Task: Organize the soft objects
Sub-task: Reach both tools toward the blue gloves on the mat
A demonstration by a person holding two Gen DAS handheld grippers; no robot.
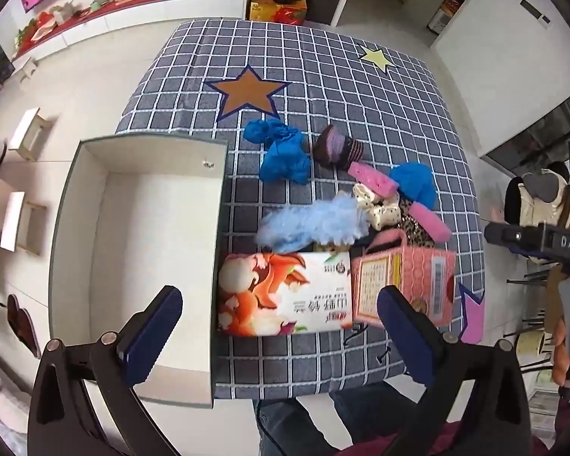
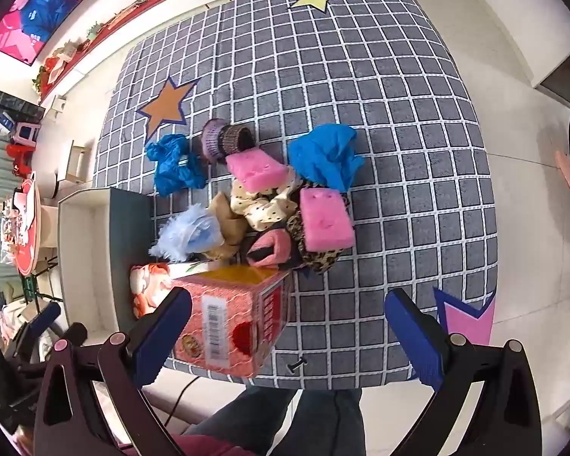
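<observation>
Where pale floor tiles [image 1: 95, 76] end, a grey checked, star-patterned tablecloth [image 2: 361, 95] begins.

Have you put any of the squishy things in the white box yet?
Not yet. The white box is empty. Both the left gripper and right gripper are open, holding nothing. Still on the checked cloth: the fluffy blue thing, pink sponges and blue gloves.

Pale tiled floor [image 1: 95, 87], red-topped white counter [image 1: 133, 7]
</observation>
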